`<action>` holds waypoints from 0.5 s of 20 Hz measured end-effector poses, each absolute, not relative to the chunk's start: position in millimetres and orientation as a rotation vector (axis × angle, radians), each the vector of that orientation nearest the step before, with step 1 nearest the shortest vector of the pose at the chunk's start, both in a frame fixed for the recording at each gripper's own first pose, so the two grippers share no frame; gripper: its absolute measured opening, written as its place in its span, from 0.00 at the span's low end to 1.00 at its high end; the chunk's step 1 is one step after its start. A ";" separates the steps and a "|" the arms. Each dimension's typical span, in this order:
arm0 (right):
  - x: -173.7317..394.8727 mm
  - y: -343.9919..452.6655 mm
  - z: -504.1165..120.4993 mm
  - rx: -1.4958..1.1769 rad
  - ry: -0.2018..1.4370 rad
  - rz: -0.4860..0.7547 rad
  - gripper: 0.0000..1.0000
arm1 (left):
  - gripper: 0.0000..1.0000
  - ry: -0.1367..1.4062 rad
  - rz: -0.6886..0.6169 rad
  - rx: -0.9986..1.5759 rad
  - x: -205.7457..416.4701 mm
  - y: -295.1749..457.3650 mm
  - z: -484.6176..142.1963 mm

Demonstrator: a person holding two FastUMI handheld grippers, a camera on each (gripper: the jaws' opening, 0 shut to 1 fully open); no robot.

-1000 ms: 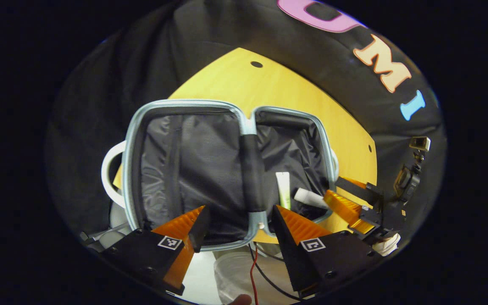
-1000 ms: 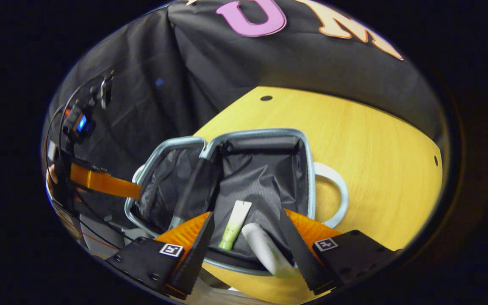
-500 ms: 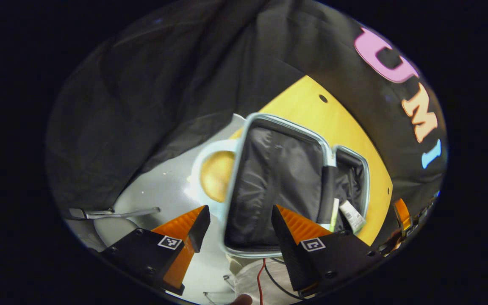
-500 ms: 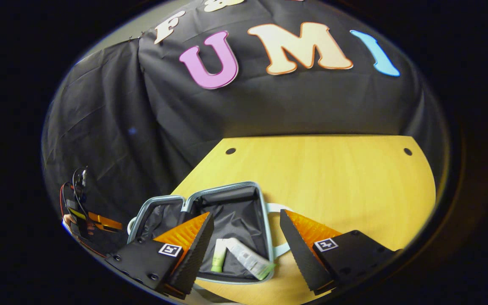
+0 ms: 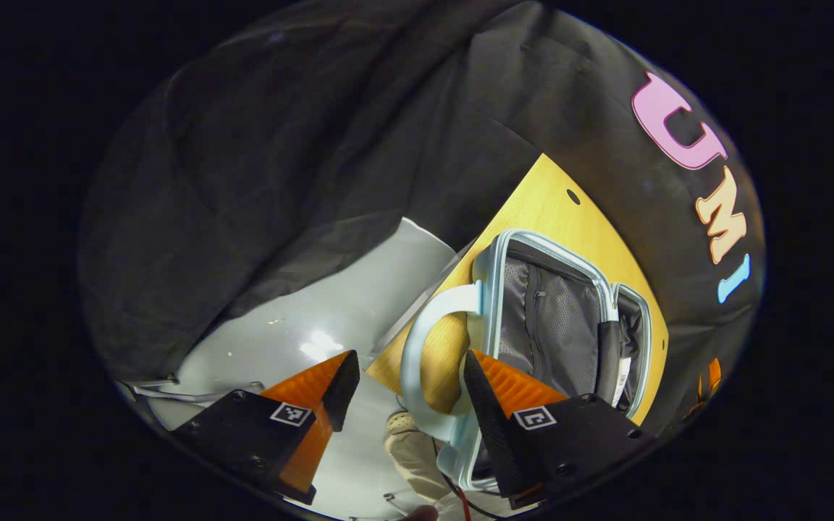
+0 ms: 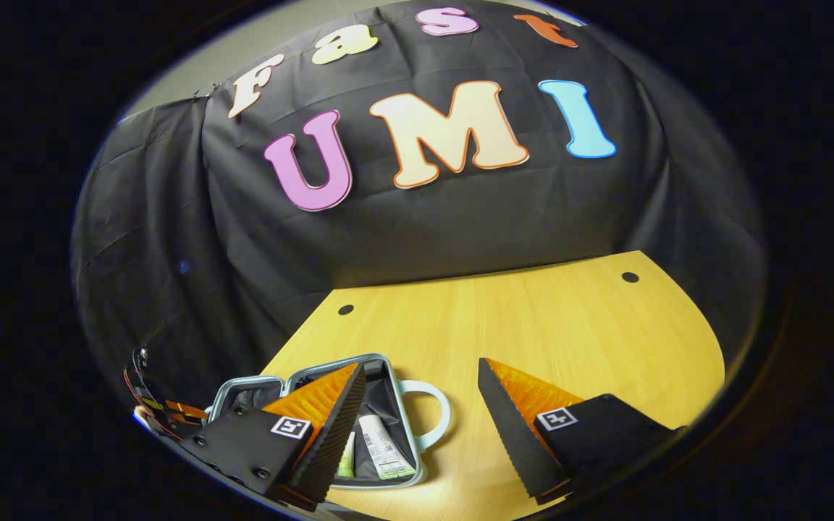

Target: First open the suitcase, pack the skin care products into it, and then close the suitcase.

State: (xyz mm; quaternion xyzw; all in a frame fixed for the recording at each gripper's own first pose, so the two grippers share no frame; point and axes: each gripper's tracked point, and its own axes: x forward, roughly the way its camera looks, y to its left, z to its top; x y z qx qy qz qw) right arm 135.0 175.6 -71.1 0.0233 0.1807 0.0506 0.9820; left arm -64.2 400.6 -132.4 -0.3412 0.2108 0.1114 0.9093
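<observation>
The suitcase (image 5: 569, 318) is seen lying open on the tabletop (image 6: 533, 325), both halves flat, dark lining up. In the left gripper view the left claw (image 5: 406, 383) is spread wide and holds nothing; the case's pale handle (image 5: 424, 362) loops between its fingers, close to the right finger (image 5: 504, 383), contact cannot be told. The case body lies beyond and right of that finger. In the right gripper view the right claw (image 6: 420, 405) is spread, empty, raised above the tabletop. The suitcase (image 6: 388, 376) sits at lower left, partly hidden behind the left finger (image 6: 330, 412). Two tubes (image 6: 381, 449) are seen side by side in the half nearest the handle (image 6: 428, 416). Bare tabletop lies between the fingers.
</observation>
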 end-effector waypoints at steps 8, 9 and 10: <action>108.7 130.6 -45.3 0.008 0.318 -0.019 0.97 | 0.43 0.425 0.120 -0.822 -36.5 397.0 -147.7; 107.2 130.0 -46.4 0.007 0.320 -0.021 0.97 | 0.31 0.429 0.133 -0.842 -35.2 398.7 -151.2; 104.6 129.5 -48.4 -0.001 0.323 -0.022 0.97 | 0.20 0.421 0.128 -0.852 -32.8 400.1 -149.8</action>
